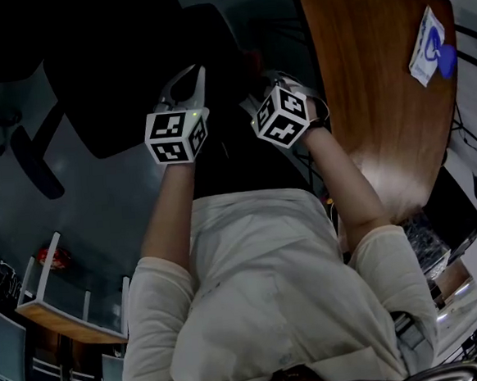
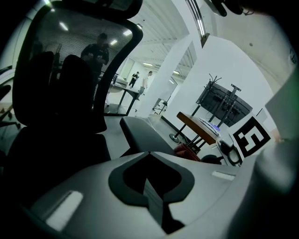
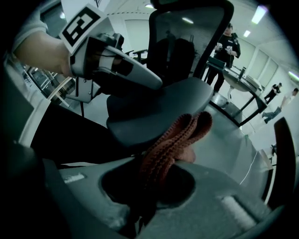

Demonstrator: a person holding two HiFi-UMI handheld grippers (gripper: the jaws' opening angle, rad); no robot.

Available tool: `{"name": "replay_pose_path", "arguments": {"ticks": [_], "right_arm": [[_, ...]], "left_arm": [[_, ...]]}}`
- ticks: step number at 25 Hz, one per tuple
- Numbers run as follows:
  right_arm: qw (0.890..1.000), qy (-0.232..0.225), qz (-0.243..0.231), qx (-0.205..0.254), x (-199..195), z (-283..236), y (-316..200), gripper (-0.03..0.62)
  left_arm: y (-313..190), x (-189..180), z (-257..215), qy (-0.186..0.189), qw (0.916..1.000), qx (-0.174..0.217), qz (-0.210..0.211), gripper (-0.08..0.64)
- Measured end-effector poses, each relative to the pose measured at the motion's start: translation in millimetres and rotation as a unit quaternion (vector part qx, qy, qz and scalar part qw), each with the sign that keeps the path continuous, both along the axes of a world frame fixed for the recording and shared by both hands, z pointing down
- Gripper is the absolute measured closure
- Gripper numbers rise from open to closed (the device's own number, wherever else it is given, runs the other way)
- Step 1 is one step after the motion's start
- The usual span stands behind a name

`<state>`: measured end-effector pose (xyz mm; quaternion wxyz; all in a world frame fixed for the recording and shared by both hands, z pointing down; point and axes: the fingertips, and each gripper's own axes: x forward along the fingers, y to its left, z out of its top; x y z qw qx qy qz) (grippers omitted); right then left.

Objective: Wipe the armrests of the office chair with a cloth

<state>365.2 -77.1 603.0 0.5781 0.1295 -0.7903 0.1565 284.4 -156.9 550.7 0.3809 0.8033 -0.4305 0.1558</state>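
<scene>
Right claw (image 3: pixel 154 161) clenched on bunched reddish cloth (image 3: pixel 180 135); cloth pokes out ahead of jaws, at armrest (image 3: pixel 159 109) edge. Looks soft, light, limp: best gripped mid-bunch, loose end pressed flat. Left claw (image 2: pixel 150 156) closed, empty, armrest just ahead.

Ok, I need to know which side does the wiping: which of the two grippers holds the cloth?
The right gripper: its fingers are shut on the reddish-brown cloth. The left gripper is shut too, but with nothing between its fingers.
</scene>
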Motion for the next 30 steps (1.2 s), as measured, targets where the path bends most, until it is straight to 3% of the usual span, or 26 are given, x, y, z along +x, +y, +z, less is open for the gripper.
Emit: {"name": "replay_pose_path", "arguments": {"ticks": [6, 14, 20, 22, 26, 30], "right_arm": [[0.999, -0.008, 0.031, -0.015, -2.7, -1.5, 36.3, 0.546], [0.993, -0.014, 0.117, -0.021, -28.9, -3.0, 76.5, 0.546], [0.994, -0.047, 0.094, -0.014, -79.8, -4.7, 99.1, 0.546], [0.994, -0.053, 0.098, -0.015, -89.9, -7.5, 100.2, 0.546], [0.989, -0.080, 0.125, -0.030, -111.7, -20.3, 101.6, 0.546], [0.979, -0.113, 0.170, 0.006, -146.6, -39.0, 70.7, 0.545]], "left_arm": [[14.2, -0.8, 0.5, -0.014, 0.9999, 0.007, 0.004, 0.543], [66.0, 1.0, 10.4, 0.009, 0.9979, -0.038, 0.052, 0.548], [72.8, 4.7, 10.5, 0.022, 0.9959, -0.045, 0.076, 0.549], [70.6, -2.4, 6.3, 0.027, 0.9965, -0.044, 0.066, 0.543], [65.4, -45.0, -15.2, 0.020, 0.9997, -0.012, 0.007, 0.543], [68.1, -100.2, -33.8, 0.010, 0.9986, 0.006, -0.051, 0.543]]}}
